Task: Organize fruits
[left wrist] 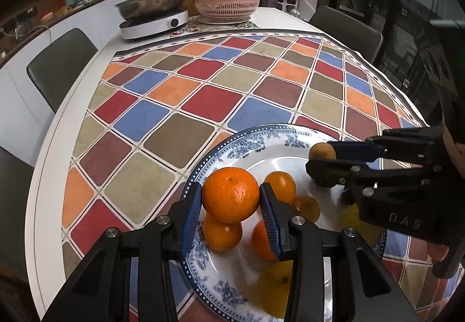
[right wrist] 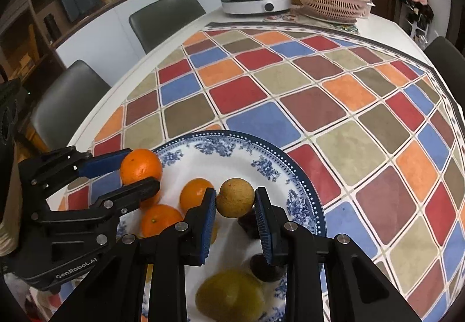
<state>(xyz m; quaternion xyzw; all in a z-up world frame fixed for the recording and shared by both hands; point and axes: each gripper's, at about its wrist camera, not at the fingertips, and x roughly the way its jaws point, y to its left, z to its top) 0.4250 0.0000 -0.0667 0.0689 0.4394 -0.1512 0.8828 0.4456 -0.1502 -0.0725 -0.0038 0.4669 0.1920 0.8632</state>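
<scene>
While the left wrist view shows the left gripper (left wrist: 231, 203) clamping a mandarin (left wrist: 230, 194) above the blue-patterned plate (left wrist: 232, 145), apparently lifted for sorting, the right wrist view shows the right gripper (right wrist: 235, 203) pinching a small tan-brown fruit (right wrist: 235, 197) over the same plate's rim side.

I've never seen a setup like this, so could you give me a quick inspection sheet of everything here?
Surface: checkered tablecloth on a white table.
Job's things: blue-patterned plate holding oranges, a yellow-green fruit and dark fruits.
Clutter: pan on a cooker, pink basket of greens.
Grippers: left gripper shut on an orange; right gripper shut on a small brown fruit.
Cables: one on the back counter.
Surroundings: grey chairs, shelves.
</scene>
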